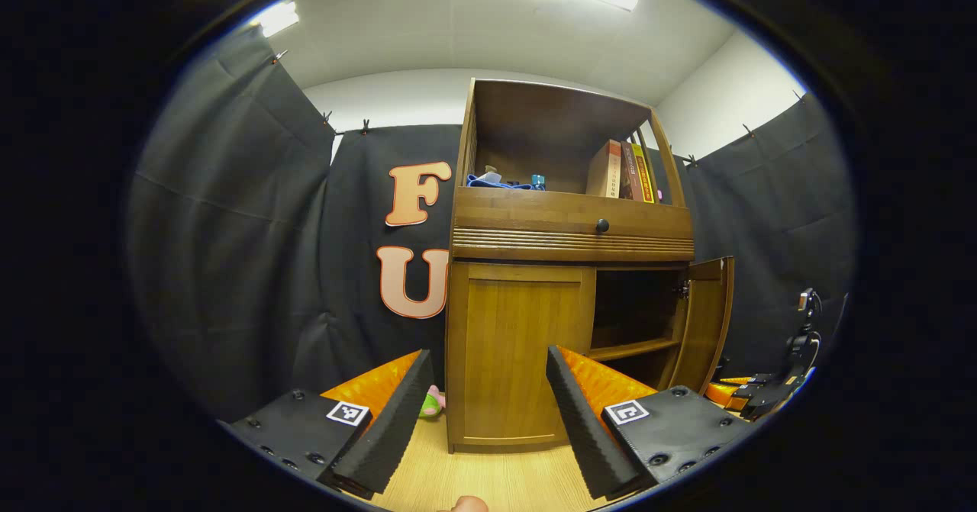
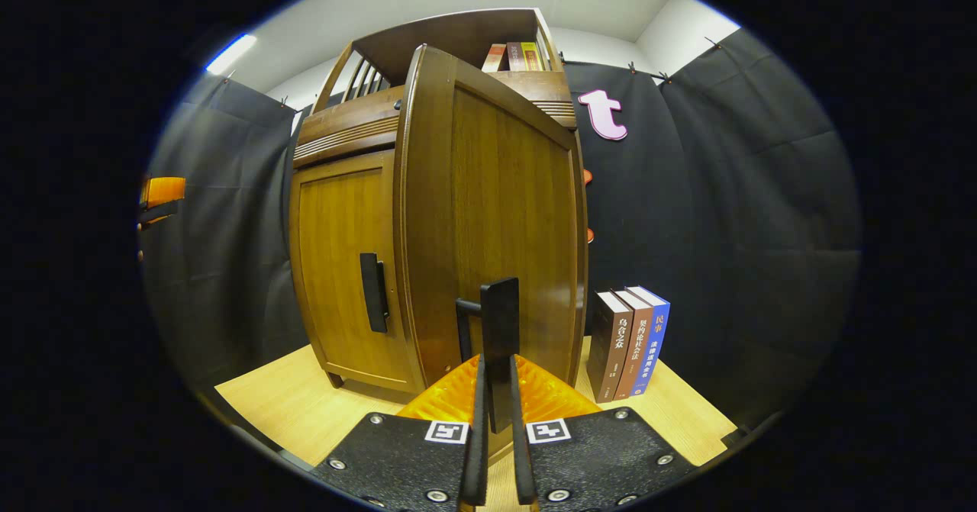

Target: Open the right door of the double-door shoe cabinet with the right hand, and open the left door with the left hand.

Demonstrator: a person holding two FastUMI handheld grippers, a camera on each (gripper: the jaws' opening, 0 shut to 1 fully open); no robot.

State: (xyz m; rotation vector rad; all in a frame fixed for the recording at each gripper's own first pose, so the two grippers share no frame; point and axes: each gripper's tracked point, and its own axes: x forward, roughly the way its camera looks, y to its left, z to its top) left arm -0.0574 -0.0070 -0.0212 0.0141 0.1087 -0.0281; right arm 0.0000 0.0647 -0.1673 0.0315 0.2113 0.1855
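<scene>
- Right gripper: fingers clamped on the right door handle; right door swung out from the shoe cabinet.
- Left gripper: fingers spread wide, holding nothing, facing the closed left door.
- Left door handle untouched.
- Three books stand beside the cabinet.

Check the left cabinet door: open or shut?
Shut. The left door sits flush in the cabinet frame, while the right door is swung out, exposing a shelf.

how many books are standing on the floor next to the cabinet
3: brown book, reddish book and blue book, upright in a row right of the open door.
</scene>
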